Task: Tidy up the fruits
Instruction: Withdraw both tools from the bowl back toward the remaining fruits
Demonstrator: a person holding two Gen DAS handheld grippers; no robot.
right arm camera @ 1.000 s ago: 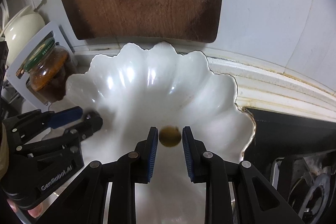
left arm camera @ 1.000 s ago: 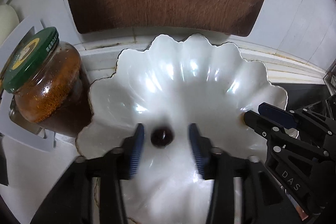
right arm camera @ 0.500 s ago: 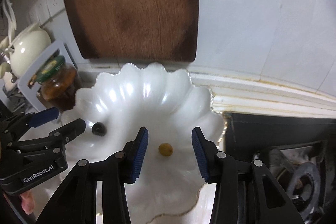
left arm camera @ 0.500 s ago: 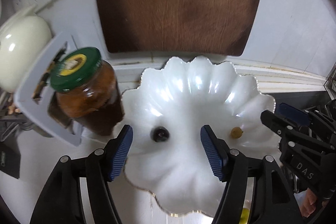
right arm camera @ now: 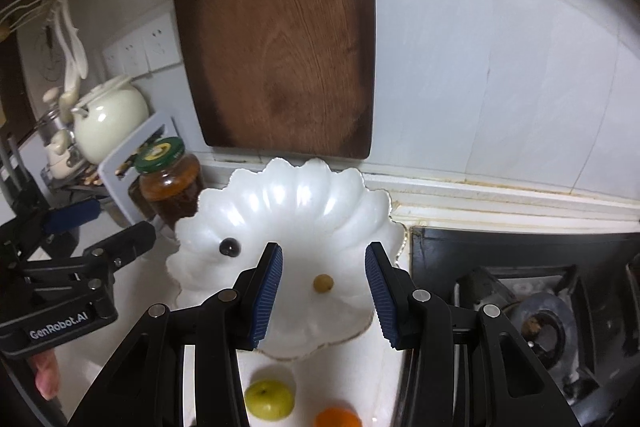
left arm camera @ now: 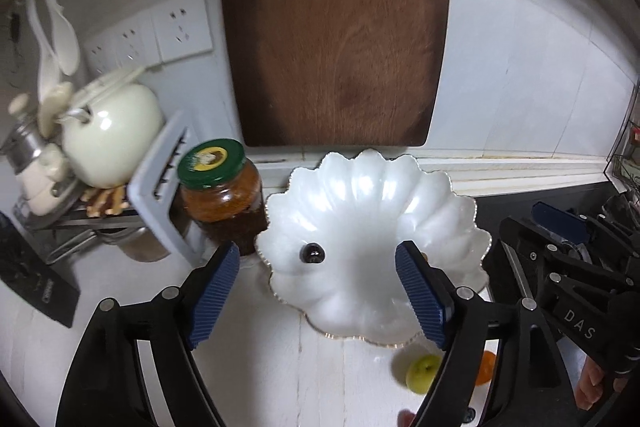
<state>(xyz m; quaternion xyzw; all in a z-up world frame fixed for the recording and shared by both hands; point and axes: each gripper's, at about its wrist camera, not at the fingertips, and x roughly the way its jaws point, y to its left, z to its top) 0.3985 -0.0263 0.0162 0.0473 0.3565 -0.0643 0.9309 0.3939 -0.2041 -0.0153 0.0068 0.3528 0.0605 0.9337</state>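
Now both grippers above plate point(right arm camera: 352, 195), nothing held. Left gripper point(left arm camera: 318, 297) jaws wide, just been opening; right gripper point(right arm camera: 324, 293) jaws apart. Dark fruit point(right arm camera: 229, 247), yellow fruit point(right arm camera: 323, 283) lie on plate, apart.

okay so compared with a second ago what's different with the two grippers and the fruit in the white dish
Both grippers have pulled up and back from the white dish. The left gripper let go of the dark fruit and its jaws have just been opening; the right gripper released the yellowish fruit and stands open. Both fruits stay where they were set in the dish. Jar and cutting board are unmoved.
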